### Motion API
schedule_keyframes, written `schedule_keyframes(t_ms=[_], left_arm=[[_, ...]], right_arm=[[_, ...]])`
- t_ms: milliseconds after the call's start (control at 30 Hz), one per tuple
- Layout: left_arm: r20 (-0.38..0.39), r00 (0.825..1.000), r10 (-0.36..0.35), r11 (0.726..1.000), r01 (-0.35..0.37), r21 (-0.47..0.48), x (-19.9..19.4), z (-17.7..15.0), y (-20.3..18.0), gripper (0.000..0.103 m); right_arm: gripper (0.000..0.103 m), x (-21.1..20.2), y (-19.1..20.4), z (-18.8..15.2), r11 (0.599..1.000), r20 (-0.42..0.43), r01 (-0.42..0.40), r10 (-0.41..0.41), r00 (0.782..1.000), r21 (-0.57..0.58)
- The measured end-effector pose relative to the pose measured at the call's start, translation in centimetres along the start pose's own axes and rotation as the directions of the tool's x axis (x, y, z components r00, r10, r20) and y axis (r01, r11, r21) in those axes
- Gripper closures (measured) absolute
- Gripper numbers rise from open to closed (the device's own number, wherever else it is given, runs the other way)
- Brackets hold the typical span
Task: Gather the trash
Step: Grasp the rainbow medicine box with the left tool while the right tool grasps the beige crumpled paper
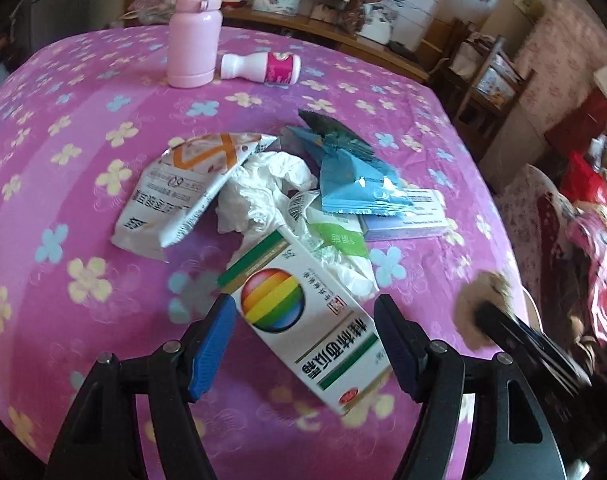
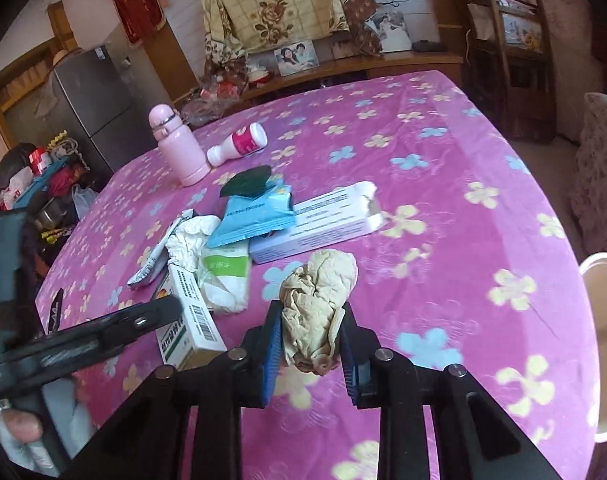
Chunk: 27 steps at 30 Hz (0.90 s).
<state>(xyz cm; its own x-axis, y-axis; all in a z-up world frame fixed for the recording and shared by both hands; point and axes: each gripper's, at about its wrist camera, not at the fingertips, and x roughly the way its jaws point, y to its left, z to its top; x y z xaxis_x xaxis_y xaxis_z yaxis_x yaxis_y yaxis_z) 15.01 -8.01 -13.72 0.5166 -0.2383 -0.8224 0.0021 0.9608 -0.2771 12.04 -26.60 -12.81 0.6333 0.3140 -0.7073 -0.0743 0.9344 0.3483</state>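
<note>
Two blue-padded fingers of the left gripper stand spread around a white cardboard box with a rainbow ball, not pressing it, on the pink flowered tablecloth. From the right wrist, the right gripper is clenched on a crumpled beige paper wad above the cloth, beside the litter pile.

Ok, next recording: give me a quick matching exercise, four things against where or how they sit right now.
Things:
1. beige crumpled paper
2. rainbow box
3. pink flask
4. small white bottle

States:
A. lying on its side
B. standing upright
C. pinched in the right gripper
D. between the open fingers of the left gripper

Pairs: 1-C, 2-D, 3-B, 4-A
</note>
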Motion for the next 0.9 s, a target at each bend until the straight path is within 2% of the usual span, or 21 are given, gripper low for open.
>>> schedule_keyframes(t_ms=[167,467,567,600,633,700,767,800,867,900], left_arm=[[0.005,0.999,0.032,0.999,-0.032,-0.011,1.0,-0.1,-0.7,0.028],[-0.011,1.0,0.002,0.999,-0.002,0.037,1.0,-0.8,-0.8,0.029],[-0.028,0.999,-0.021,0.995,0.023,0.093,0.3,-1.5,-1.0,0.04],[-0.034,0.999,-0.023,0.993,0.027,0.118,-0.1,-1.7,-1.0,0.049],[-0.02,1.0,-0.018,0.99,0.02,0.137,-0.7,-1.7,-1.0,0.064],[-0.027,1.0,-0.009,0.982,0.014,0.19,-1.6,-1.6,-1.2,0.071],[-0.077,0.997,0.0,0.973,0.018,0.232,-1.5,-1.6,-1.4,0.071],[-0.077,0.997,0.007,0.974,0.011,0.225,-1.5,-1.6,-1.3,0.071],[-0.062,0.998,-0.006,0.984,0.017,0.178,-1.5,-1.6,-0.8,0.051],[-0.062,0.998,-0.029,0.988,0.038,0.149,-1.5,-1.7,-0.5,0.034]], right_arm=[[0.074,-1.0,-1.6,-0.6,1.0,0.008,-0.008,0.008,1.0,0.028],[0.074,-0.9,-1.3,-1.2,0.999,-0.004,-0.024,0.024,1.0,0.027],[0.074,-1.0,-1.0,-1.5,0.999,-0.008,-0.03,0.03,1.0,0.024],[0.074,-1.1,-0.9,-1.6,0.999,-0.008,-0.031,0.031,0.999,0.022],[0.074,-1.3,-0.8,-1.7,0.999,-0.007,-0.032,0.032,0.999,0.019],[0.074,-1.6,-0.6,-1.8,0.999,-0.005,-0.035,0.035,0.999,0.016],[0.074,-1.8,-0.4,-1.8,0.999,-0.001,-0.039,0.039,0.999,0.019],[0.074,-1.9,-0.4,-1.9,0.999,0.001,-0.04,0.04,0.999,0.021],[0.074,-1.9,-0.3,-1.9,0.999,0.002,-0.043,0.043,0.999,0.027],[0.074,-1.9,-0.4,-2.0,0.999,0.002,-0.045,0.045,0.999,0.03]])
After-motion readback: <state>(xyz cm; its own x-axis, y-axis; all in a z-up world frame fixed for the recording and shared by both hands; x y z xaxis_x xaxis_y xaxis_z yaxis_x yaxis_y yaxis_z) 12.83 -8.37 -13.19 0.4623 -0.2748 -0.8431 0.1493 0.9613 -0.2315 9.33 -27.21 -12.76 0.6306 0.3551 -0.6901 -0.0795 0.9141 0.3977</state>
